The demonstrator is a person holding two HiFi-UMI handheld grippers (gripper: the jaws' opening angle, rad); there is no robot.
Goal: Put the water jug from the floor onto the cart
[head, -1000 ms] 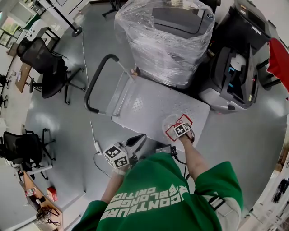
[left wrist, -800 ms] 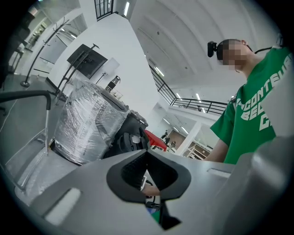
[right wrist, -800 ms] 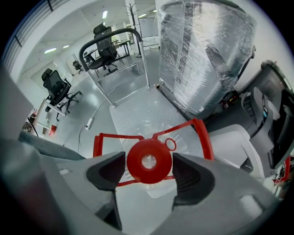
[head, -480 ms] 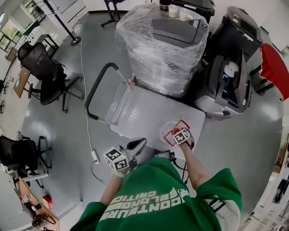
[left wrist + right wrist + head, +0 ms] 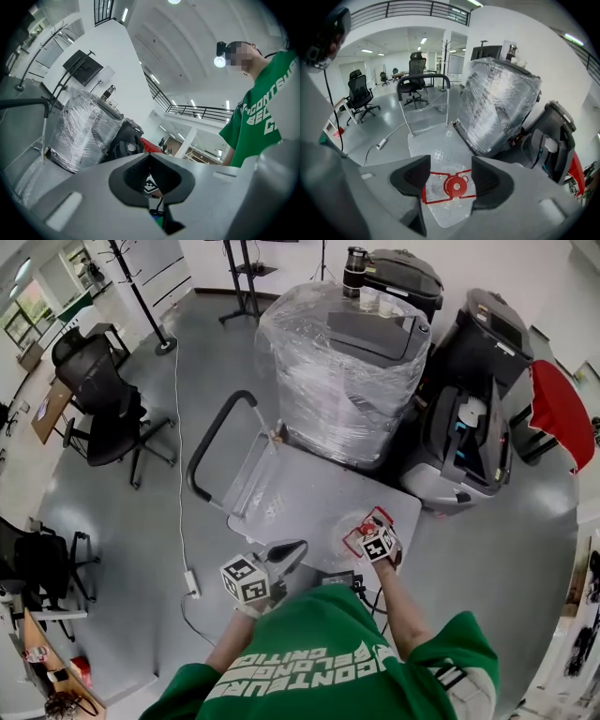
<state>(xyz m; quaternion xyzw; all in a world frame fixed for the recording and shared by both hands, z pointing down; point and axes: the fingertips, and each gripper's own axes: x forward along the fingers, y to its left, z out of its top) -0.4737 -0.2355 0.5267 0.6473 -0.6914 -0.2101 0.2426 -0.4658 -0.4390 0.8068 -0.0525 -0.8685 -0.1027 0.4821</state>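
While upright near cart (image 5: 300, 488) front edge: water jug (image 5: 354, 524), clear, red cap and handle. Above it, right gripper (image 5: 450, 169) raised since a second ago, jaws spread, just narrowed slightly, gripping nothing. Left gripper (image 5: 150, 160) jaws pressed together.

A green short-sleeved shirt (image 5: 319, 667) bears white lettering. The left gripper (image 5: 284, 552) and right gripper (image 5: 364, 527) are grey. Each carries a black-and-white marker cube (image 5: 244, 579).

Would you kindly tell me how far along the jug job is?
Done: the water jug stands on the cart. In hand: nothing; the right gripper hangs open above it, jaws just narrowing slightly with nothing between them; the left gripper is shut and empty. Left: nothing visible.
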